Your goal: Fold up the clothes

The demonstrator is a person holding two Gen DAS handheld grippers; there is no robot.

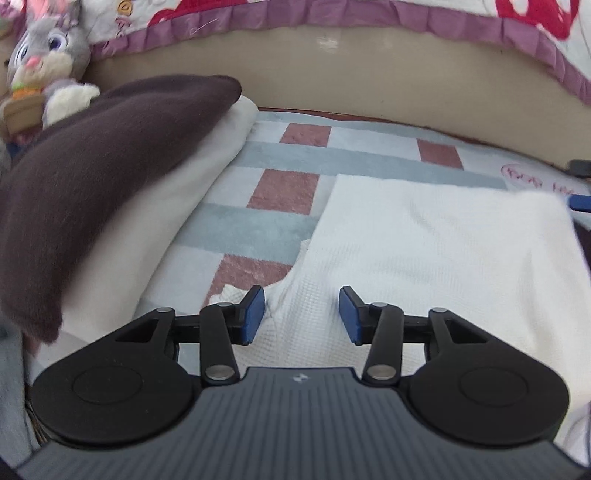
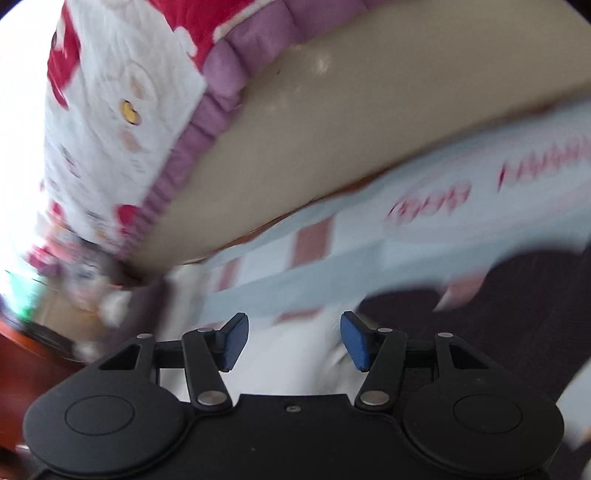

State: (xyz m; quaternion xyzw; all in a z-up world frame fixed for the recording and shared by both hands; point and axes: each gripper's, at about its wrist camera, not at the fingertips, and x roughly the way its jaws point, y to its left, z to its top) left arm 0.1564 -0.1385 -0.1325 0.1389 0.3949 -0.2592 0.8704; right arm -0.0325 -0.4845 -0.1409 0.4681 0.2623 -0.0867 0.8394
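Observation:
A folded white waffle-knit garment [image 1: 436, 251] lies flat on the checked blanket [image 1: 280, 192]. My left gripper [image 1: 302, 315] is open and empty, its blue pads just above the garment's near left corner. To the left, a dark brown garment [image 1: 96, 177] rests on a folded cream one [image 1: 192, 177]. The right wrist view is blurred by motion. My right gripper [image 2: 294, 340] is open and empty above white cloth [image 2: 295, 362]. A dark brown garment [image 2: 498, 317] lies to its right. The other gripper's blue tip [image 1: 580, 202] shows at the far right edge.
A beige headboard [image 1: 369, 81] runs along the back, with a pink-frilled quilt [image 1: 258, 18] above it. A grey plush rabbit [image 1: 48, 66] sits at the back left. The same headboard [image 2: 332, 147] and quilt [image 2: 129, 110] fill the right wrist view.

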